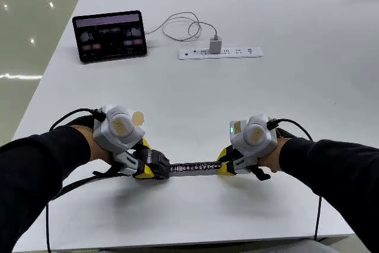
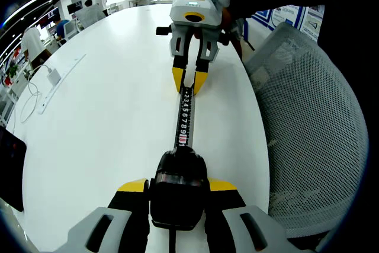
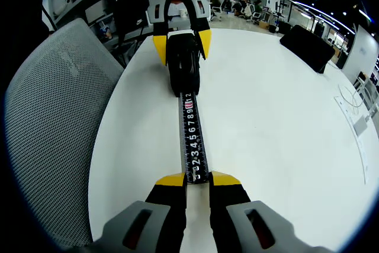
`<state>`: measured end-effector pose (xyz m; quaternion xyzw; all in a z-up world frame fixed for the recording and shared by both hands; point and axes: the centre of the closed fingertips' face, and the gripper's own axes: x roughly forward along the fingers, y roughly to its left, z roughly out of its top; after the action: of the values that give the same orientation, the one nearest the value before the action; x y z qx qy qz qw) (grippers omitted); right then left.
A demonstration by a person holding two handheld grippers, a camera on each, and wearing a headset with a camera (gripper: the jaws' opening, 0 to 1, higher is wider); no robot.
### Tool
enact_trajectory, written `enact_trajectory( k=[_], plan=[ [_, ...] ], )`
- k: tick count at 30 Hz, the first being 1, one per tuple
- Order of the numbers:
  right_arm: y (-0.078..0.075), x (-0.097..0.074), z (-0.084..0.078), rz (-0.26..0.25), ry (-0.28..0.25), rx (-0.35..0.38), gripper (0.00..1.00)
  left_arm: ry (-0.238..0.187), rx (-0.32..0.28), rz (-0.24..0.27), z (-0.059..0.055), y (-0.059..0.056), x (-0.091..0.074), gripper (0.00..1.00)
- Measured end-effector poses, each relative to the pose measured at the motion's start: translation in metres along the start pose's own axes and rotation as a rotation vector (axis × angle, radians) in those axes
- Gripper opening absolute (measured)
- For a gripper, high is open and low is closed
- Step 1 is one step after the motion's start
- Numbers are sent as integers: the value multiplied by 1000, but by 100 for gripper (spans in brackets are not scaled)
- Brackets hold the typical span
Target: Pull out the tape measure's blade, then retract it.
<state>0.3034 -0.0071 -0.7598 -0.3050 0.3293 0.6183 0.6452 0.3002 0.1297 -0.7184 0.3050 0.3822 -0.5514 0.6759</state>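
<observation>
Left yellow-tipped grey tongs (image 1: 145, 161), 7 o'clock in head view, point toward 3 o'clock, clamped on black tape-measure case (image 1: 156, 164). Right tongs (image 1: 223, 163), 5 o'clock, point toward 9 o'clock, pinching black numbered blade (image 1: 192, 167). Black-sleeved forearms (image 1: 41, 164) angled inward.

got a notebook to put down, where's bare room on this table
Bare: the middle of the table, between the tablet, the power strip and the tape measure, and its far right side. Crowded: the near edge, where the left gripper holds it and the right gripper its blade.
</observation>
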Motion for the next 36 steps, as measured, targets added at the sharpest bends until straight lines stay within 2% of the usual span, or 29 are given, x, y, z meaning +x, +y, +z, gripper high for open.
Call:
enact_trajectory(
  k=[13, 36],
  plan=[
    [-4, -10, -9, -11, -10, 19, 9, 0, 1, 3, 1, -1, 0, 32],
    [-7, -22, -28, -15, 12, 34, 9, -1, 2, 2, 2, -3, -1, 32]
  ],
)
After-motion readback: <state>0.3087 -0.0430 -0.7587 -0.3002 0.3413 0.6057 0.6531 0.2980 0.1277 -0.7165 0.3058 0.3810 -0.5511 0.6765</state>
